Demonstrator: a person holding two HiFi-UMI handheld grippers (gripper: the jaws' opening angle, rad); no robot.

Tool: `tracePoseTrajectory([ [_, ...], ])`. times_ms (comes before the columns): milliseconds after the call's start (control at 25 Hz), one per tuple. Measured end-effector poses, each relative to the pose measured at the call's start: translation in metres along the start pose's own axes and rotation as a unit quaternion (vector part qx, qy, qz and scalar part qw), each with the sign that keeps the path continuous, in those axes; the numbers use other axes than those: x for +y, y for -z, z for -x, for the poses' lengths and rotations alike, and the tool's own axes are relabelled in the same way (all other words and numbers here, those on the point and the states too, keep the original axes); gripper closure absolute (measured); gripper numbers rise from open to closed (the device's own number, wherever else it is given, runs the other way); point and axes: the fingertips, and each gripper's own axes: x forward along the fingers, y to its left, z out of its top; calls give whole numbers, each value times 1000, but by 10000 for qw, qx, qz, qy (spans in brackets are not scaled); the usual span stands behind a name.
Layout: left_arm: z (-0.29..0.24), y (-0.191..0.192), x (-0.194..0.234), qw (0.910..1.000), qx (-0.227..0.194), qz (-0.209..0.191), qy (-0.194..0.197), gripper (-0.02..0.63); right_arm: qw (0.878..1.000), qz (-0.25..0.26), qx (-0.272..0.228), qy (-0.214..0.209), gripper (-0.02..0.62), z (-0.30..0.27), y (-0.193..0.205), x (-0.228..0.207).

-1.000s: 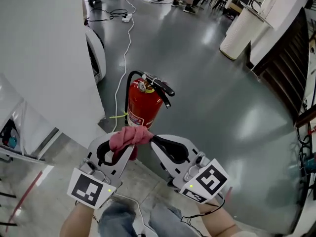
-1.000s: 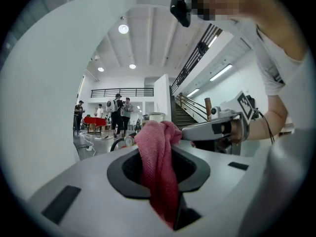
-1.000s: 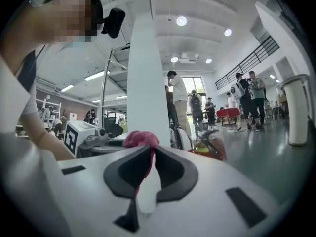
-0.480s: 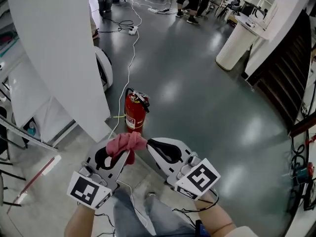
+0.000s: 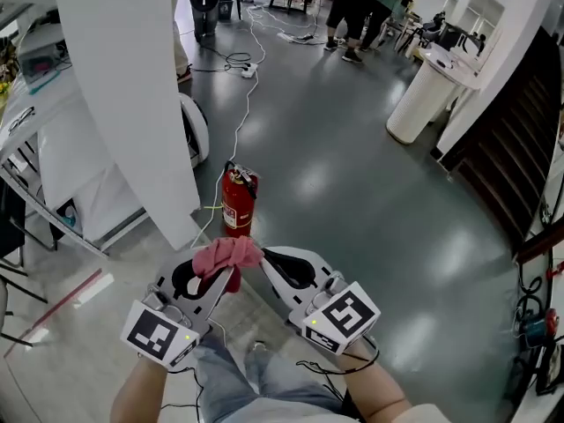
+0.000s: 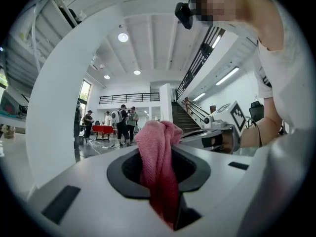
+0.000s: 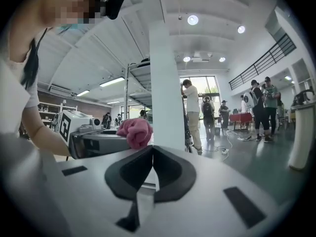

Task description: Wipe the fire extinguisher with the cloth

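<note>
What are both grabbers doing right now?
Left gripper: shut on the pink cloth.
Right gripper: shut, holding nothing.

1. Fire extinguisher [image 5: 239, 203]: one, red.
2. Cloth [image 5: 226, 256]: one, pink.
3. Claws: two, namely left claw [image 5: 231, 270] and right claw [image 5: 267, 257].
4. White pillar [image 5: 132, 86]: one.
5. Bystanders [image 5: 351, 3] far off: several, exact count unclear.
</note>
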Motion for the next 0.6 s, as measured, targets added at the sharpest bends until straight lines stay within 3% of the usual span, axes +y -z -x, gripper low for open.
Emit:
tracePoseTrajectory([
  [320, 10, -3, -16, 9999, -115, 32, -125, 508, 9999, -35, -68, -99, 584, 15, 1, 17],
  [600, 14, -24, -29, 9996, -233, 146, -96, 508, 9996, -32, -214, -164, 584, 25, -24, 28],
])
